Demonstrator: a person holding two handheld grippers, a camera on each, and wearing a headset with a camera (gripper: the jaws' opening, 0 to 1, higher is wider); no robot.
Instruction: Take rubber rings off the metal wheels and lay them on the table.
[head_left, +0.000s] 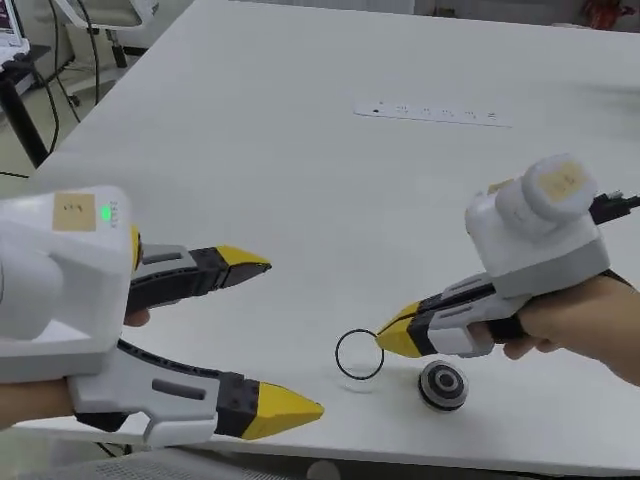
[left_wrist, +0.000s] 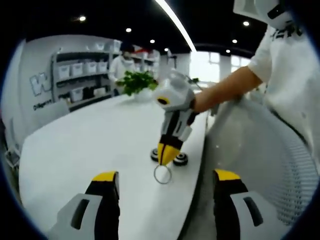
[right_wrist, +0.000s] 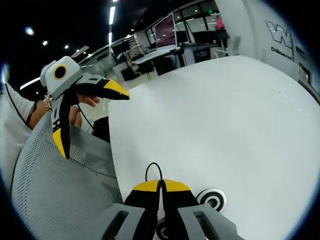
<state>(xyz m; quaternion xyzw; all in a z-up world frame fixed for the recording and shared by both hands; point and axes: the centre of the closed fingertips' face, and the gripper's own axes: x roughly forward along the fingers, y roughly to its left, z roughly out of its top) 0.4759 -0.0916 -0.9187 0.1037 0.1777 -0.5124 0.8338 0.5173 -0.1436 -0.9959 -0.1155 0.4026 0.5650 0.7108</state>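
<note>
My right gripper (head_left: 384, 340) is shut on a thin black rubber ring (head_left: 359, 355), which it holds just over the white table (head_left: 300, 150) near the front edge. A metal wheel (head_left: 443, 385) lies flat on the table just right of the ring. In the right gripper view the ring (right_wrist: 150, 168) sticks up from between the shut jaws (right_wrist: 161, 186), with the wheel (right_wrist: 212, 199) to their right. My left gripper (head_left: 294, 337) is open wide and holds nothing, left of the ring. In the left gripper view the ring (left_wrist: 162, 174) hangs from the right gripper (left_wrist: 167, 154), with two wheels (left_wrist: 180, 159) behind it.
A white power strip (head_left: 432, 112) lies flat on the far part of the table. A grey mesh chair (right_wrist: 55, 190) stands at the table's near edge. A potted plant (left_wrist: 137, 82) sits at the table's far end, with shelves and a person (left_wrist: 122, 65) behind.
</note>
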